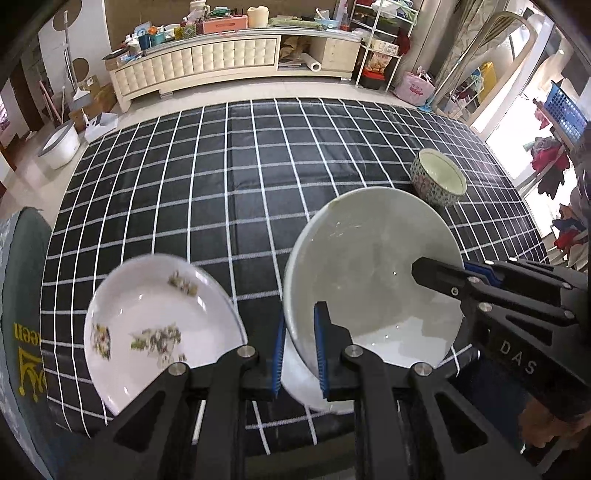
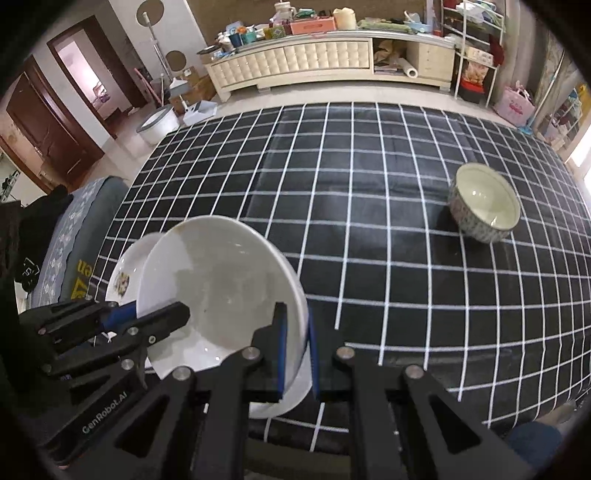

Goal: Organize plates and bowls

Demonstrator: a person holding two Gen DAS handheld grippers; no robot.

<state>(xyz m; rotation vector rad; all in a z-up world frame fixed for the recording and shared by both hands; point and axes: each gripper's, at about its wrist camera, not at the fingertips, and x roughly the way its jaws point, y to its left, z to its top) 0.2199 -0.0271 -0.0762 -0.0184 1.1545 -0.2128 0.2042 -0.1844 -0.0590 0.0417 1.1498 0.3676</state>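
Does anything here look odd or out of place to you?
Nothing is broken or spilled. The one odd sight: both grippers, left and right, are clamped on the rim of the same plain plate, which tilts above the table beside the flowered plate. The bowl stands upright.

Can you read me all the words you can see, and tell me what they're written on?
"DAS" on the right gripper.
"GenRobot.AI" on the left gripper.
Yellow letters on the grey cloth at the table's left edge, ending "een"; the rest is cut off.
Labels on the far cabinet's clutter are too small to read.
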